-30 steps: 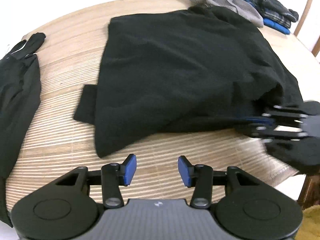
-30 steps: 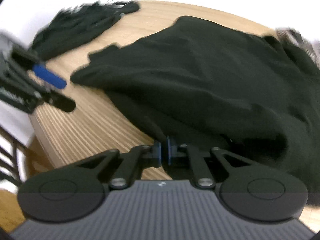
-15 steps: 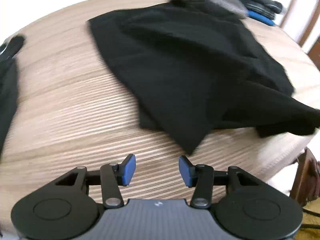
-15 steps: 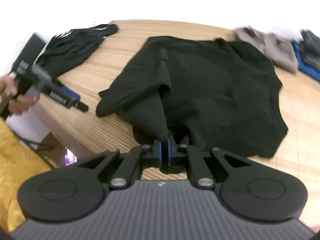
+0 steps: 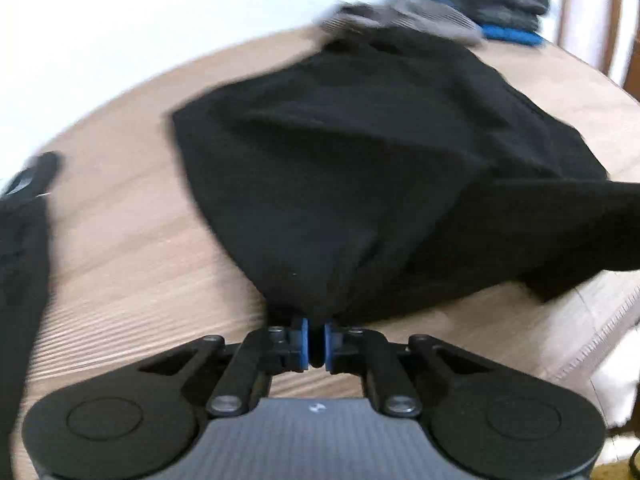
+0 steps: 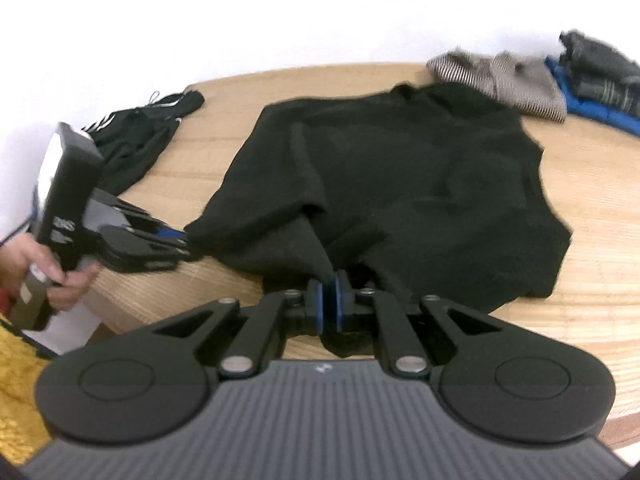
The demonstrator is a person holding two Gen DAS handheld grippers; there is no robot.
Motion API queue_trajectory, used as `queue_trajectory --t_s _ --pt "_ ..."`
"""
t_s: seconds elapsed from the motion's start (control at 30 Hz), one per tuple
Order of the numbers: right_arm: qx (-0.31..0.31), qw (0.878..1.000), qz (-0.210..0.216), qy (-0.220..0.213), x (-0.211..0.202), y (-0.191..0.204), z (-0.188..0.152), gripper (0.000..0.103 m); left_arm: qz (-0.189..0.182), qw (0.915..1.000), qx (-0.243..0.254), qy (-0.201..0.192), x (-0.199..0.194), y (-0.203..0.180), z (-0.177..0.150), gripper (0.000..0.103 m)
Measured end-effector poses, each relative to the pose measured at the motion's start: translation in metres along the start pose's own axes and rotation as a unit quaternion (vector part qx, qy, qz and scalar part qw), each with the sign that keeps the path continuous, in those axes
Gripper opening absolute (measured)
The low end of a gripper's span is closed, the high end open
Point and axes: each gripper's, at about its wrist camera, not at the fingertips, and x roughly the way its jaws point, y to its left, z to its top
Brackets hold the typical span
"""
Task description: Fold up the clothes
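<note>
A black shirt (image 5: 360, 168) lies spread on the round wooden table (image 5: 120, 280). My left gripper (image 5: 316, 340) is shut on the shirt's near corner at the table's front. In the right wrist view the same shirt (image 6: 420, 184) lies ahead, and my right gripper (image 6: 328, 304) is shut on another part of its near hem, which is bunched and lifted a little. The left gripper (image 6: 176, 240) also shows there at the left, pinching the shirt's left corner, held by a hand (image 6: 48, 264).
Another black garment (image 5: 20, 264) lies at the table's left; it also shows in the right wrist view (image 6: 140, 136). A striped grey garment (image 6: 500, 76) and a stack of dark and blue clothes (image 6: 596, 76) sit at the far right. The table's front edge (image 6: 168, 304) is close.
My left gripper moved forward to the shirt's near corner and shut on it. My right gripper stayed shut on the hem and pulled it back, and the shirt shifted.
</note>
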Motion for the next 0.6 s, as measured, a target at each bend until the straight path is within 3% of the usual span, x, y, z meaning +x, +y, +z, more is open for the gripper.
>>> queue_trajectory --t_s 0.13,0.27,0.4,0.43,0.5,0.57,0.6 --pt "0.006 0.999 -0.021 -0.028 -0.041 -0.021 0.008 0.009 0.042 0.9978 -0.051 -0.002 -0.031 0.048 0.002 0.008" --pt "0.027 0.998 -0.016 -0.062 -0.1 -0.048 0.022 0.009 0.058 0.9965 -0.06 0.014 -0.038 0.069 -0.002 0.01" --pt "0.028 0.999 -0.032 -0.032 -0.11 -0.06 0.021 0.011 0.054 0.9952 -0.047 0.068 -0.022 0.073 -0.016 0.015" --pt "0.032 0.998 -0.047 -0.02 -0.105 -0.062 0.018 0.014 0.056 0.9946 -0.047 0.073 -0.02 0.072 -0.019 0.015" --pt "0.053 0.994 -0.092 -0.012 -0.087 -0.072 0.007 0.045 0.051 0.9941 -0.059 0.076 -0.02 0.073 -0.021 0.016" --pt "0.099 0.984 -0.15 -0.021 -0.064 -0.091 -0.007 0.058 0.032 0.994 -0.083 0.064 -0.025 0.075 -0.015 0.022" --pt "0.133 0.976 -0.172 -0.023 -0.052 -0.105 -0.013 0.057 0.023 0.9941 -0.091 0.053 -0.029 0.074 -0.01 0.03"
